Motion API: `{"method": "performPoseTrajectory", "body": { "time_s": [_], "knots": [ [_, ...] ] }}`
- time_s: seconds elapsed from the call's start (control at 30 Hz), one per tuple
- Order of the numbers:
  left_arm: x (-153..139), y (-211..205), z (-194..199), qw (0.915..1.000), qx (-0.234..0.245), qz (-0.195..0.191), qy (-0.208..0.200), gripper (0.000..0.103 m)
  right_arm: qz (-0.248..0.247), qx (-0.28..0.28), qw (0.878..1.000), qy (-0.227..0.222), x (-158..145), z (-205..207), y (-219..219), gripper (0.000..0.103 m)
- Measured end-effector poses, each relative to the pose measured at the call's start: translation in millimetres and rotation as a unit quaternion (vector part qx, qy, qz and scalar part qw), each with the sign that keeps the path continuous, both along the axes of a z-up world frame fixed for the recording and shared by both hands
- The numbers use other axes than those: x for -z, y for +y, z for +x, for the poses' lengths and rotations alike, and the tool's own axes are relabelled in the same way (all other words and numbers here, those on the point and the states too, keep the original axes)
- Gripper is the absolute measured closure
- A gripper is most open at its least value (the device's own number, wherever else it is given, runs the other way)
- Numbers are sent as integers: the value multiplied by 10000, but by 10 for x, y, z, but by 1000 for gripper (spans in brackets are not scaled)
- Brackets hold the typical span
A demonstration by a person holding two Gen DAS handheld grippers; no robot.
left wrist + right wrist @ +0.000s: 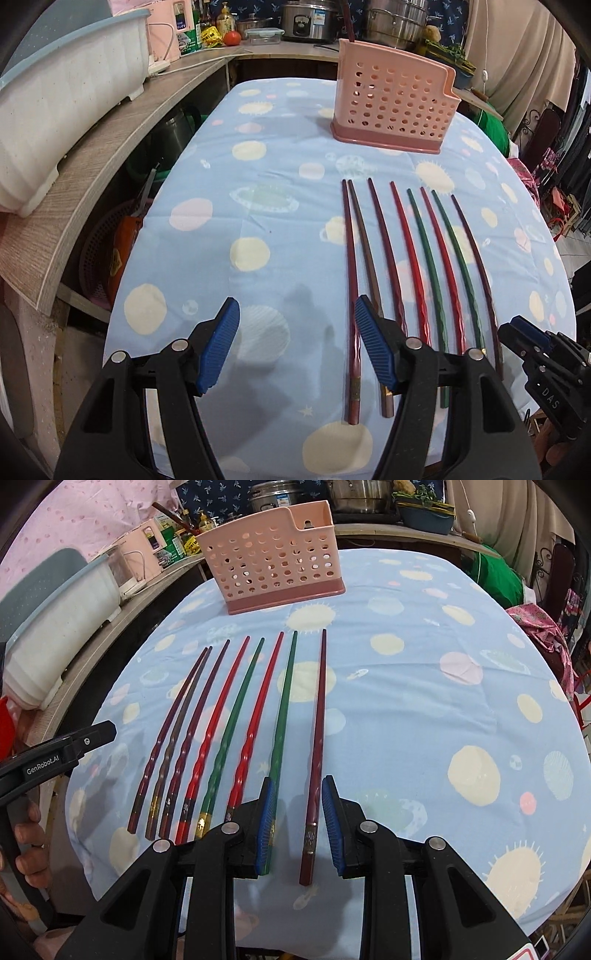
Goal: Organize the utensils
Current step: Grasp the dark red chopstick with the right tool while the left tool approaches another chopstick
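Several chopsticks, dark red, brown, bright red and green, lie side by side on the blue patterned tablecloth [258, 206], tips pointing at a pink perforated utensil holder [393, 107] at the far end. The holder also shows in the right wrist view [273, 572]. My left gripper [295, 332] is open and empty, hovering left of the row, its right finger over the leftmost dark red chopstick [351, 280]. My right gripper [299, 823] is open, its pads on either side of the rightmost dark red chopstick [317, 738], not touching it. A green chopstick [284, 709] lies under its left pad.
A wooden shelf [92, 177] runs along the table's left with a white and blue dish rack [62, 107]. Pots, a rice cooker [310, 18] and bottles stand on the counter behind. The table's right edge drops off toward clothing and a green bag [495, 576].
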State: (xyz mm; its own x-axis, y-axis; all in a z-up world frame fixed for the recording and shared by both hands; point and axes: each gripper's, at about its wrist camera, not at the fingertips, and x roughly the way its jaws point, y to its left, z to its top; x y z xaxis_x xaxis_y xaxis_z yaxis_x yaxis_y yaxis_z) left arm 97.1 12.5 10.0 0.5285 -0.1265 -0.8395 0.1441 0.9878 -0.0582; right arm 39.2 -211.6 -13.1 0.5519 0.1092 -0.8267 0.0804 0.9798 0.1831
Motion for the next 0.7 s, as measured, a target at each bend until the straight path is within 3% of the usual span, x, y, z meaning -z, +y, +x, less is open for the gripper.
{"method": "performPoseTrajectory", "body": {
  "time_s": [0.2,0.7],
  "knots": [
    [59,-2,-67,9999,40,7,94,42,-9,51,10000,81,63,-30,-15,76],
    [198,-39,-198,9993,200,15,331,42,-27,48,9997,229,179,-82,-2,92]
  ]
}}
